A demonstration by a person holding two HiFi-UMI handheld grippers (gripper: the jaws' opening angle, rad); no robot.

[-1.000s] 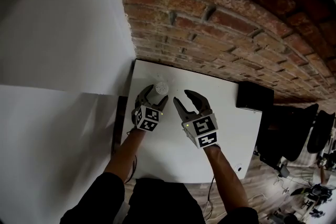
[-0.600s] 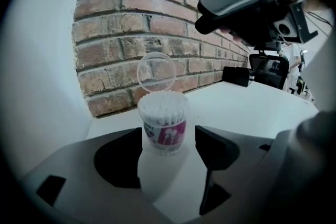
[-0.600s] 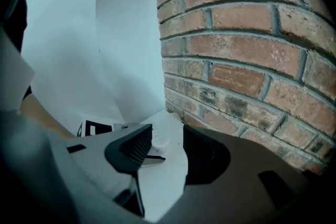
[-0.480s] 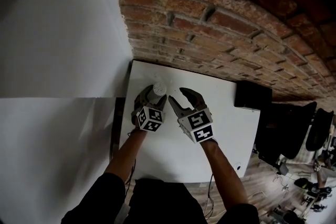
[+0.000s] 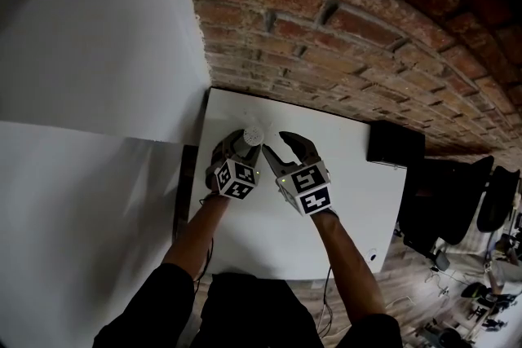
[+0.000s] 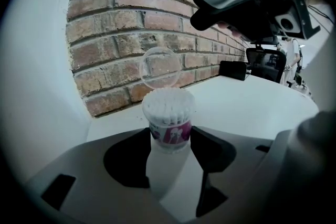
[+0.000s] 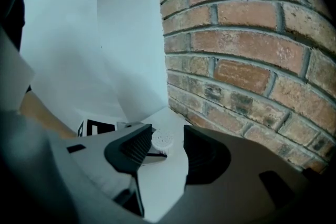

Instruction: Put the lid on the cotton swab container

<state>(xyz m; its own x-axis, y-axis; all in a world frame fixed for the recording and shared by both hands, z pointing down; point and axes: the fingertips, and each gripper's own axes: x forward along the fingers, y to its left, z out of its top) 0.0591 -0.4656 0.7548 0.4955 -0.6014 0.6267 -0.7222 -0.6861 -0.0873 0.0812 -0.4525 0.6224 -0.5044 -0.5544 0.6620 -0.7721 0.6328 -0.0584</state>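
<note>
The cotton swab container (image 6: pixel 168 123), a small white tub with a purple label and packed with swabs, stands on the white table (image 5: pixel 359 175) near the brick wall. A clear round lid (image 6: pixel 160 67) stands upright just behind its top rim. My left gripper (image 6: pixel 169 139) is closing on the tub, and both pads touch its lower sides. My right gripper (image 5: pixel 279 144) hovers close to the right of it, open, with nothing between its fingers. From the right gripper (image 7: pixel 168 144) view, the tub's top (image 7: pixel 161 140) shows beyond the jaws.
A brick wall (image 5: pixel 342 45) runs along the table's far edge, and a white panel (image 5: pixel 98 53) stands to the left. A black box (image 5: pixel 395 144) sits at the table's back right corner. Chairs and floor clutter lie beyond the right edge.
Both grippers have moved forward and closer together toward the tub. The left jaws now sit around the tub and have narrowed. The right gripper has shifted left.
</note>
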